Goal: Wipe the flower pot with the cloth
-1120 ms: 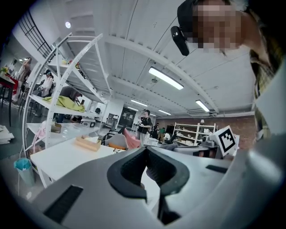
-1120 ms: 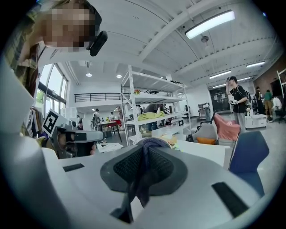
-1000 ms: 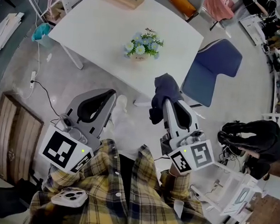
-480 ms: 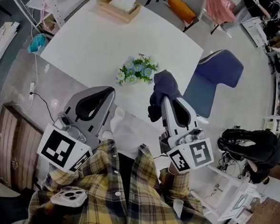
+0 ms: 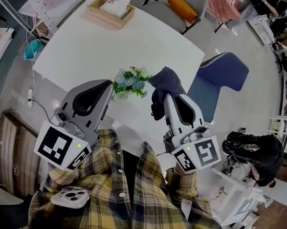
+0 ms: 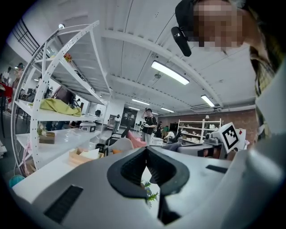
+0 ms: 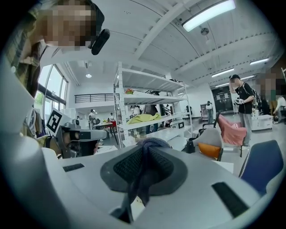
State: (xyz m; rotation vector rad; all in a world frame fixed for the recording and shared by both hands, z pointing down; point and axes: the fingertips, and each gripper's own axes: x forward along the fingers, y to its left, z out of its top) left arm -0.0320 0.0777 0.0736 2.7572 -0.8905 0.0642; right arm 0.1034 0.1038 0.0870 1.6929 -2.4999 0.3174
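Note:
A small flower pot with blue flowers and green leaves [image 5: 128, 82] stands near the front edge of the white table [image 5: 89, 44]; the blooms hide most of the pot. My left gripper [image 5: 108, 84] is shut and empty, its tip just left of the flowers. In the left gripper view the leaves [image 6: 150, 193] show below the closed left gripper [image 6: 146, 151]. My right gripper [image 5: 168, 97] is shut on a dark blue cloth [image 5: 164, 83], just right of the flowers. In the right gripper view the cloth [image 7: 142, 176] hangs pinched in the right gripper [image 7: 144, 150].
A wooden tray with white tissue [image 5: 107, 9] sits at the table's far side. A blue chair [image 5: 220, 73] stands right of the table, an orange-cushioned chair [image 5: 183, 6] behind it. A white shelf rack [image 6: 62, 89] rises at the left. A black bag [image 5: 254, 148] lies on the floor.
Both grippers have come forward to the table. The flower pot, ahead of them before, now lies between their tips. The cloth stays in the right gripper.

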